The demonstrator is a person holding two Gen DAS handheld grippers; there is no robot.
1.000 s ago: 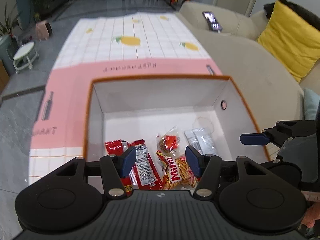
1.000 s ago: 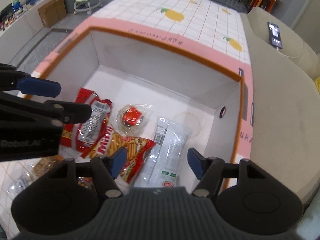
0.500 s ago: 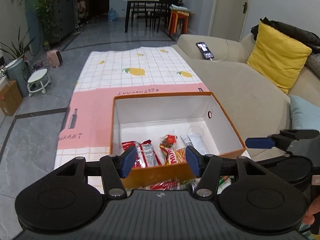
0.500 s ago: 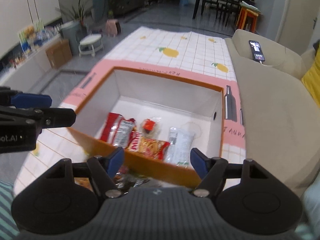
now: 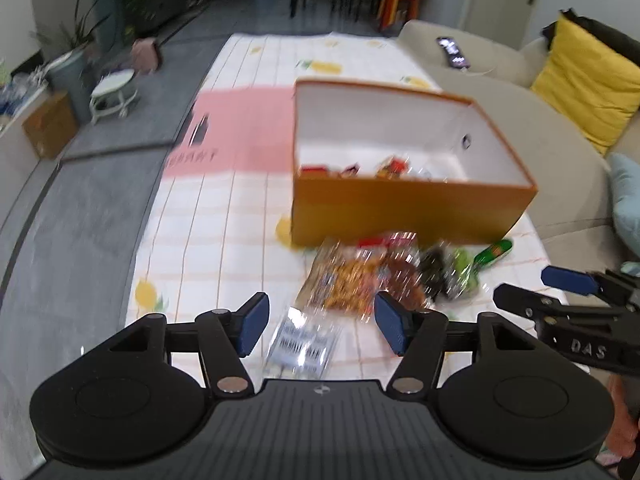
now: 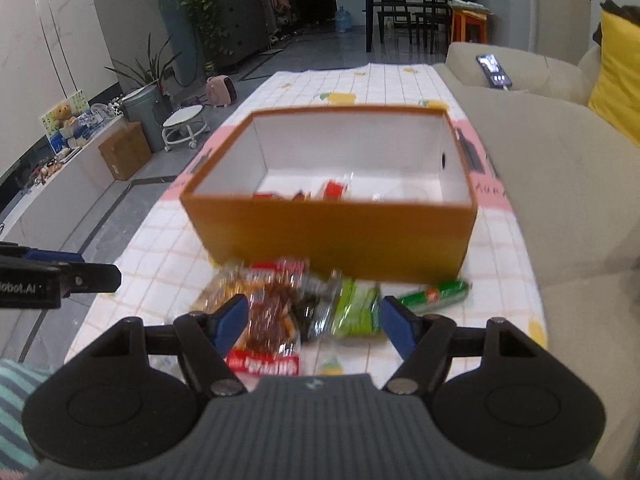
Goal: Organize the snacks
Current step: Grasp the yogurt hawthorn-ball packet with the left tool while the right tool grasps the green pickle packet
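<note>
1. The left gripper point(image 5: 320, 322) hangs spread wide and empty above the tablecloth point(image 5: 208, 216).
2. The right gripper point(image 6: 312, 322) gapes empty too.
3. Loose snacks point(image 6: 296, 304) lie piled just before the orange box point(image 6: 332, 236); a few sit inside it.

We see a checked cloth point(image 6: 168, 256) with lemon prints and a pink band spread over the surface. On it stands an orange box point(image 6: 332, 236), and at the box's 6 o'clock lies a pile of snack packets point(image 6: 296, 304), touching one another. A green packet point(image 6: 436, 295) lies at the pile's 3 o'clock.
</note>
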